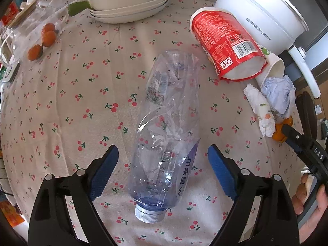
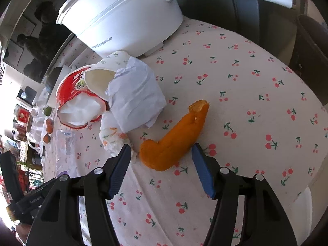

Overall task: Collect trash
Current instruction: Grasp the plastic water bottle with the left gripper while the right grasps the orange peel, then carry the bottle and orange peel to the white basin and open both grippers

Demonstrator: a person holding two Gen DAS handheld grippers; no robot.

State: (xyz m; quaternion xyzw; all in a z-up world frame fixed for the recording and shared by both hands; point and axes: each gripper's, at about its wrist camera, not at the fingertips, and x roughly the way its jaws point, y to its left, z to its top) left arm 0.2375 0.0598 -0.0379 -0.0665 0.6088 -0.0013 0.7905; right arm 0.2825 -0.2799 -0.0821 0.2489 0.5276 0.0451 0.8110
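Observation:
A crushed clear plastic bottle point(image 1: 166, 127) lies on the cherry-print tablecloth point(image 1: 82, 102), its white cap toward me. My left gripper point(image 1: 163, 152) is open, its blue pads on either side of the bottle's lower part, not touching it. A red paper cup point(image 1: 227, 43), a white paper cup point(image 1: 274, 67), a crumpled white paper point(image 1: 279, 93) and a rolled tissue point(image 1: 260, 108) lie at the right. My right gripper point(image 2: 162, 149) is open around the near end of an orange peel point(image 2: 176, 135), beside the tissue point(image 2: 112, 141) and the crumpled paper point(image 2: 135, 94).
A white electric pot point(image 1: 260, 10) stands at the back right, also in the right wrist view point(image 2: 123, 16). Stacked cream dishes point(image 1: 131, 2) sit at the back. A clear bag with small oranges point(image 1: 41, 39) lies at the left. The table edge runs near the right gripper.

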